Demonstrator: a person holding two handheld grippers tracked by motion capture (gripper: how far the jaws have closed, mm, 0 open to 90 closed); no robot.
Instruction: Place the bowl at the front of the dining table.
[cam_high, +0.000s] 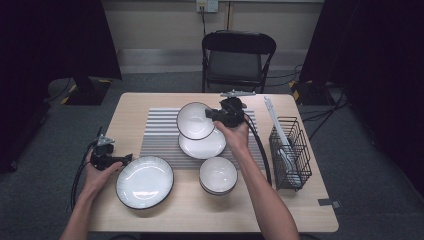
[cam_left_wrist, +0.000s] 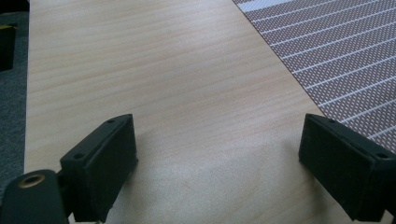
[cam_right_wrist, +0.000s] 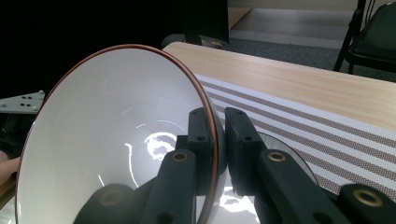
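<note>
My right gripper (cam_high: 211, 115) is shut on the rim of a white bowl (cam_high: 194, 120) and holds it tilted above the striped placemat (cam_high: 159, 134). In the right gripper view the bowl (cam_right_wrist: 107, 140) has a thin brown rim, and my right gripper (cam_right_wrist: 218, 140) pinches that rim with one jaw inside and one outside. A white plate (cam_high: 202, 146) lies on the mat right under the lifted bowl. My left gripper (cam_high: 128, 158) rests at the table's left, beside a large ribbed plate (cam_high: 145, 181). In the left gripper view the left gripper (cam_left_wrist: 217, 158) stands open over bare wood.
A second white bowl (cam_high: 218, 175) stands near the front, right of the ribbed plate. A black wire rack (cam_high: 291, 152) with white utensils sits at the table's right. A black folding chair (cam_high: 236, 59) stands beyond the far edge.
</note>
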